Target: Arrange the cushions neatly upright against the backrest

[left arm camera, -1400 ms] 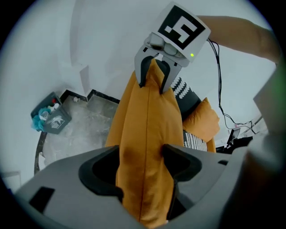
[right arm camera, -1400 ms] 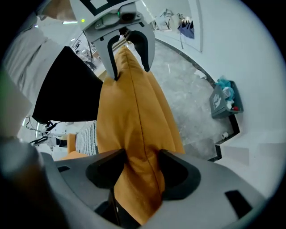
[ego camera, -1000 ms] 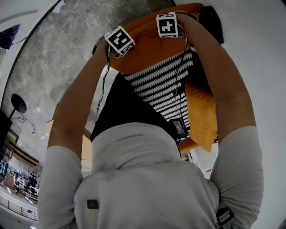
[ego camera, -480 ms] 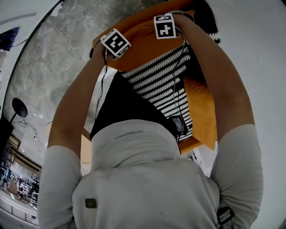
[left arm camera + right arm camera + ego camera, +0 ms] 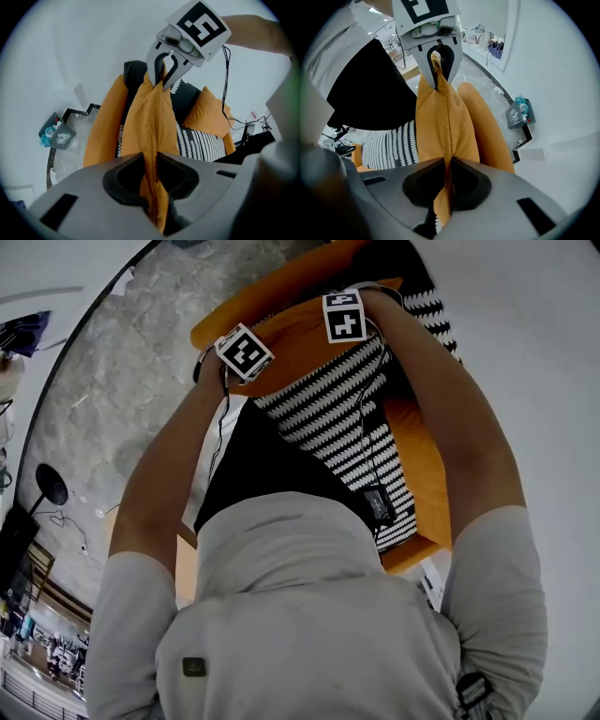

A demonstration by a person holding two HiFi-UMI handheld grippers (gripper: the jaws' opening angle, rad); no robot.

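While lifted clear of the sofa (image 5: 101,131), pinched at the upper seam by two grippers: one orange cushion (image 5: 151,117). At left, left gripper (image 5: 152,164), fingers clenched on the seam, having just been closing with the fabric between them. At right, right gripper (image 5: 449,161), fingers clamped on the same seam further along, likewise just closing onto the fabric.

Cushions counted: four. First, the held one: plain orange, plump, edge-on to both gripper views, stitched seam straight down the middle, soft folds below each pinch. Second, a striped cushion (image 5: 328,418), black and white, below the held one. Third, a dark cushion (image 5: 136,75) with white marks, behind, up against the sofa's back. Fourth, a second orange cushion (image 5: 206,112), at the right of the seat. One sofa only, orange like the held cushion.
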